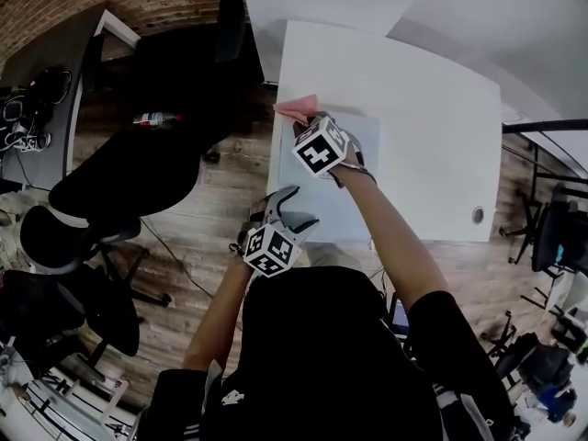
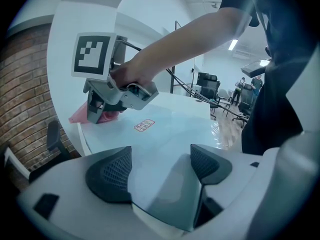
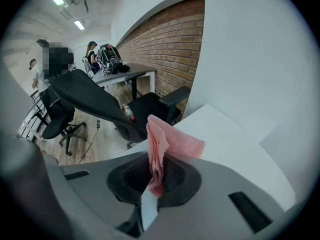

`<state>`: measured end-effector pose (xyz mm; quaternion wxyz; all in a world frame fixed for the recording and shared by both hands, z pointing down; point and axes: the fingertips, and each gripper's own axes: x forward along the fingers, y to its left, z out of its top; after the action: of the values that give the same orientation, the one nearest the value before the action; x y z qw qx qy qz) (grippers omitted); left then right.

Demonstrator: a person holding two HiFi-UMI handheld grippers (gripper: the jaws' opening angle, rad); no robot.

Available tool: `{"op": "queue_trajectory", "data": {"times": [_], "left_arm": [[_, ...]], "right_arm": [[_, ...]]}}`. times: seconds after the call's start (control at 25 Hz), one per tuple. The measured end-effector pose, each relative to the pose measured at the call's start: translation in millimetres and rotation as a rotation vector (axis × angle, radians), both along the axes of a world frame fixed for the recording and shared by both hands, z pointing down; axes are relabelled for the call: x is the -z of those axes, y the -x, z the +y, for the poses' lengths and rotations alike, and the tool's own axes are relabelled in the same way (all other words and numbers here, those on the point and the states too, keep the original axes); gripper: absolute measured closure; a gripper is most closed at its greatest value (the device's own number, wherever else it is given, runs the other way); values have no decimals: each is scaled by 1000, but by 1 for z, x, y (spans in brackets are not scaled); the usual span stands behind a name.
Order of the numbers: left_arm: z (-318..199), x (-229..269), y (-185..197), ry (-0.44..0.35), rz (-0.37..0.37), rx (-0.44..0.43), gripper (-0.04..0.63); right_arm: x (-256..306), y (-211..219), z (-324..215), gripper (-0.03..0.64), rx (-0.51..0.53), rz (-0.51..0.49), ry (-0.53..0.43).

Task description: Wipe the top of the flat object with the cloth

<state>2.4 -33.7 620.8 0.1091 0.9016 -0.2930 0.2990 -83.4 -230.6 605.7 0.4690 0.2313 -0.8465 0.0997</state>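
A thin pale-blue flat panel (image 1: 358, 177) lies on the white table (image 1: 432, 108), with a small red-print sticker (image 2: 144, 125) on its top. My right gripper (image 1: 310, 125) is shut on a folded pink cloth (image 1: 299, 108), which it presses down at the panel's far left corner. In the right gripper view the cloth (image 3: 170, 141) sticks up out of the closed jaws (image 3: 156, 176). My left gripper (image 1: 292, 211) is open at the panel's near edge. In the left gripper view the panel (image 2: 165, 134) runs in between its fingers (image 2: 110, 174).
Black office chairs (image 1: 129, 173) stand on the wood floor left of the table, and a bottle (image 1: 156, 118) lies near them. A round cable grommet (image 1: 477, 214) sits at the table's near right. More chairs (image 1: 551, 237) are at the right. People stand far off by a desk (image 3: 115, 71).
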Motion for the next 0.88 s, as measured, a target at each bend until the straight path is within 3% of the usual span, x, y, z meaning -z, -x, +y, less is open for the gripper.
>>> {"op": "queue_trajectory", "data": {"times": [0.4, 0.68, 0.88], "left_arm": [[0, 1, 1, 4, -3, 4, 232], [-1, 11, 5, 98, 119, 62, 233], [-16, 39, 17, 46, 176, 116, 238]], "right_arm": [[4, 3, 3, 572, -19, -52, 24], [8, -10, 27, 572, -37, -97, 62], [24, -33, 30, 574, -128, -156, 64]]}}
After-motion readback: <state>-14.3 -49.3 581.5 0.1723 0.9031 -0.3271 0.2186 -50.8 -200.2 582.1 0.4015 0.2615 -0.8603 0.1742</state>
